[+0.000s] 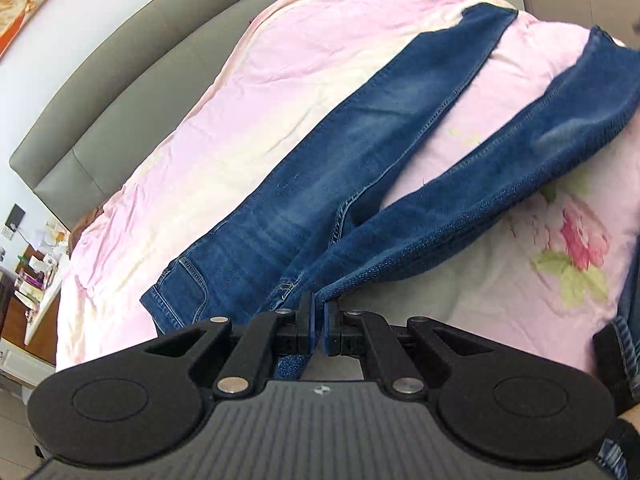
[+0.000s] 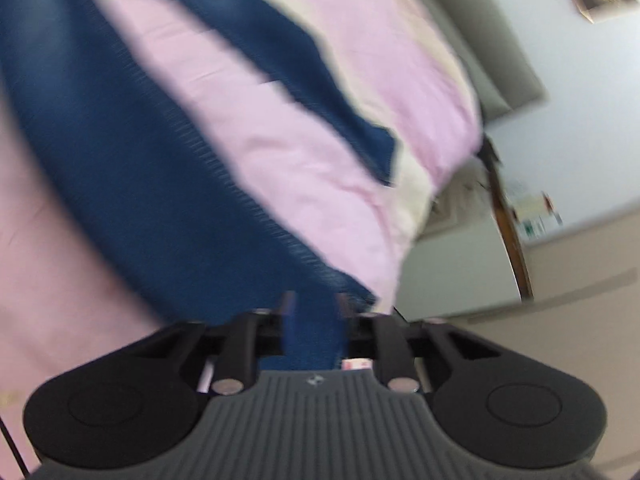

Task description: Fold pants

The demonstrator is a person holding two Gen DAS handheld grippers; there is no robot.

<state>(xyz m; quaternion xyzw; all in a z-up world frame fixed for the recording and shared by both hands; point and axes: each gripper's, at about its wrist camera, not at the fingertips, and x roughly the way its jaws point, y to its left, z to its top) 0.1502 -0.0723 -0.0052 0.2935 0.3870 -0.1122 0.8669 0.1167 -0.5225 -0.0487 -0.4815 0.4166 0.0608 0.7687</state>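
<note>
Blue denim pants lie on a pink quilt on a bed, with the two legs spread apart in a V. My left gripper is shut on the waistband end of the near leg, which is lifted and stretched taut. In the blurred right wrist view the same pants run away from my right gripper. Its jaws stand a little apart with the hem of one leg clamped between them. The other leg lies farther off on the quilt.
A grey padded headboard runs behind the bed. A cluttered desk stands at the far left. The quilt has a floral print at the right. In the right wrist view the bed edge drops to a pale floor and a wall.
</note>
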